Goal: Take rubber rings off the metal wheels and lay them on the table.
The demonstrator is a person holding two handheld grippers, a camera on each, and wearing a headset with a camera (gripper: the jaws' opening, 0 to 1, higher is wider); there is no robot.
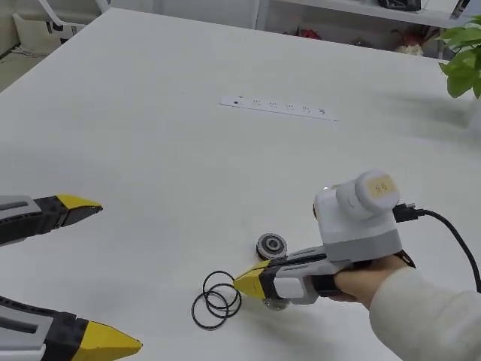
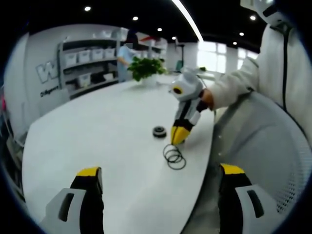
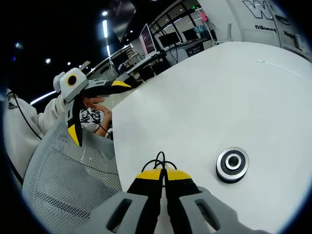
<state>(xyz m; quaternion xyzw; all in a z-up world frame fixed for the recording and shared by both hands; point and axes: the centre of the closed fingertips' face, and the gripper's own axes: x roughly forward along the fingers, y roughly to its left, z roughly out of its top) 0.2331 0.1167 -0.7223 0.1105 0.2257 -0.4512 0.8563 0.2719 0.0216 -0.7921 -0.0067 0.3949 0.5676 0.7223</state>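
My right gripper is pressed shut, its tips touching the rubber rings; my left gripper gapes wide, holding nothing.

White table, matte, plain top, I see a rounded edge on the near side in the left gripper view. Lying on it: a white power strip, flat, far side from me, well apart from the rest. One metal wheel, flat on its face, dark outer band, shiny hub. Just beside it, nearer to me and to the left, three black rubber rings lie flat on the top, overlapping each other in a loose cluster, not touching the wheel. A leafy green plant stands on the far end of the table.
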